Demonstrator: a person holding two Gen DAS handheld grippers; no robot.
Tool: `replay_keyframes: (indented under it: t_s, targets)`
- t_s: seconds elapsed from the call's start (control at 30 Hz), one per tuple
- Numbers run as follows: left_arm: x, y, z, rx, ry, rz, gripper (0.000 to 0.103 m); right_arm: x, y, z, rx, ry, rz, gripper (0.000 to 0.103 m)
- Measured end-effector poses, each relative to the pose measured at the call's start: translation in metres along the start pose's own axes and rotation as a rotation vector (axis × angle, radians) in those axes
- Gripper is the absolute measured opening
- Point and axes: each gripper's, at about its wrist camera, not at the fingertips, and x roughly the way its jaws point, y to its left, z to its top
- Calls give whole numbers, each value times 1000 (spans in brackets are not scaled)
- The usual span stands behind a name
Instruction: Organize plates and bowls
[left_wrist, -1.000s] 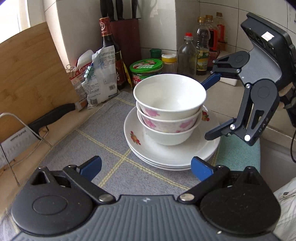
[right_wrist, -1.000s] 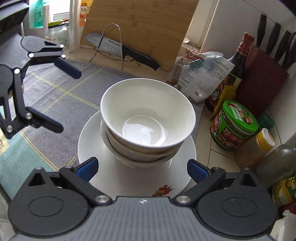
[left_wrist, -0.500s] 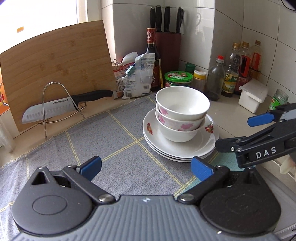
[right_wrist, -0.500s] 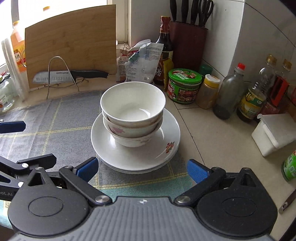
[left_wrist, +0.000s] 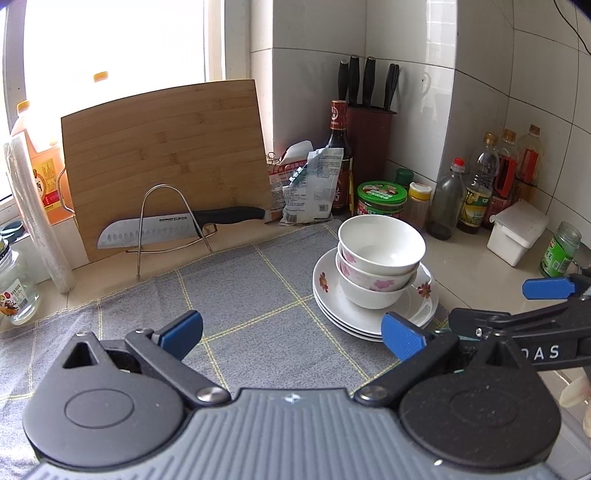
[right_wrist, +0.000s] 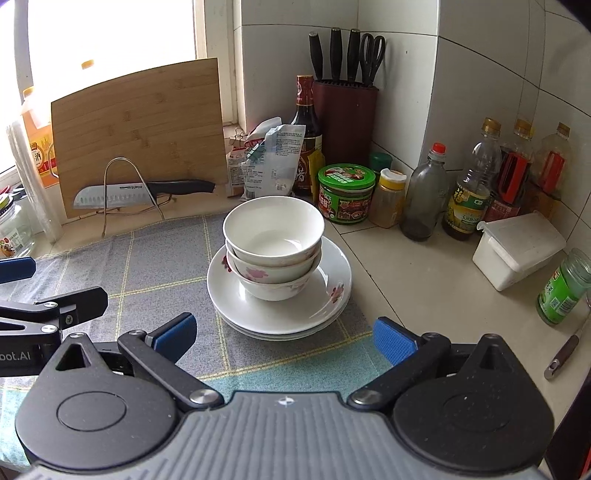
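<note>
So both grippers are just hanging over the counter with nothing in them. The left gripper (left_wrist: 291, 334) has its blue pads spread wide apart over the grey checked cloth (left_wrist: 236, 295), and the right gripper (right_wrist: 282, 338) is spread the same way, empty too.

The stack of bowls (right_wrist: 272, 247) sits straight ahead of the right gripper, a bit beyond its fingertips, nested one inside another on the pile of plates (right_wrist: 328, 273). From the left gripper the same bowls are ahead and off to the right, just past its right pad. The plates rest on the cloth near its far right edge, right next to the bare countertop (right_wrist: 424, 280).

Further ahead of both, against the wall, a bamboo cutting board (left_wrist: 166, 158) leans upright with a knife (left_wrist: 177, 227) lying across a wire stand (left_wrist: 166, 218) in front of it. To the right of the bowls there's a green-lidded jar (right_wrist: 345, 192) and a white plastic box (right_wrist: 517, 247).
</note>
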Motion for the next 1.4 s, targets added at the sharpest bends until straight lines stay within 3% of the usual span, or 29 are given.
replay_keyframes:
  t_s: [0.37, 1.4]
  targets:
    - [-5, 3, 0, 1, 1, 27, 102, -5, 6, -2, 13, -8, -8, 103]
    - [3, 3, 7, 6, 12, 14, 102, -1, 6, 3, 10, 7, -42, 103]
